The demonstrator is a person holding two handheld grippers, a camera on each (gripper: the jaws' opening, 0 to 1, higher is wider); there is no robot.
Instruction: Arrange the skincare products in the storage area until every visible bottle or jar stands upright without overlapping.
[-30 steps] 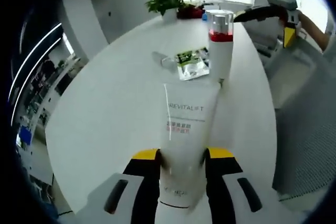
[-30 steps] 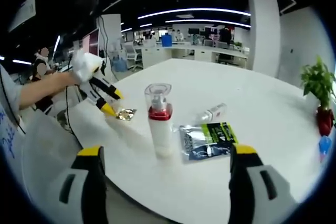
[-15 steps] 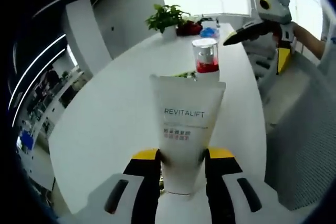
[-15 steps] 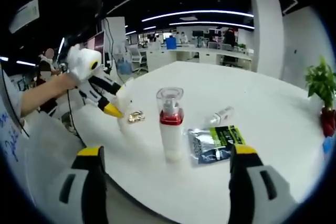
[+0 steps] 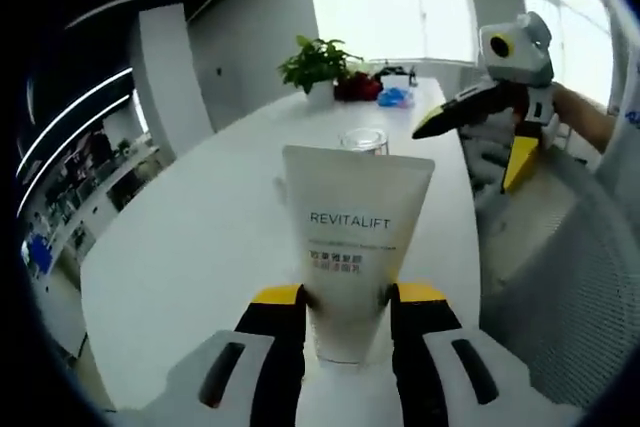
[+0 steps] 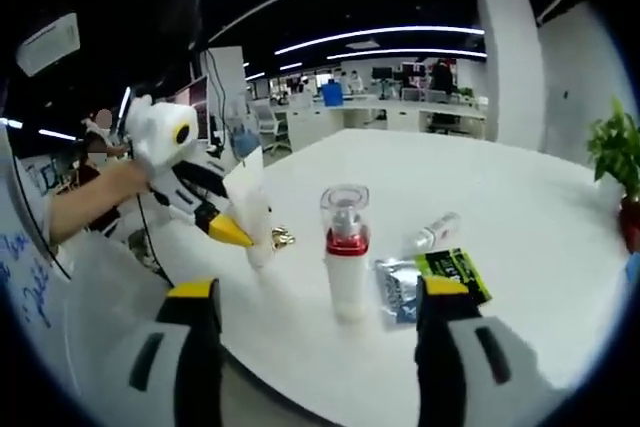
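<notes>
Left gripper view: left hand-held gripper (image 5: 345, 297) clamps upright REVITALIFT tube (image 5: 353, 237).

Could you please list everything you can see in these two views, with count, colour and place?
Tube: one, white, printed REVITALIFT, held upright between the left gripper's jaws.
Pump bottle: one, white body, red collar, clear cap, standing upright on the table.
Sachet: one, green, black and silver, lying flat beside the pump bottle.
Small clear bottle: one, lying on its side beyond the sachet.
Small gold item: one, on the table by the tube; too small to identify.
Potted plant: one, green, at the table's far end.
Table: one, white, rounded.
Left gripper: yellow-tipped jaws shut on the tube.
Right gripper: yellow-tipped jaws open, nothing between them.
</notes>
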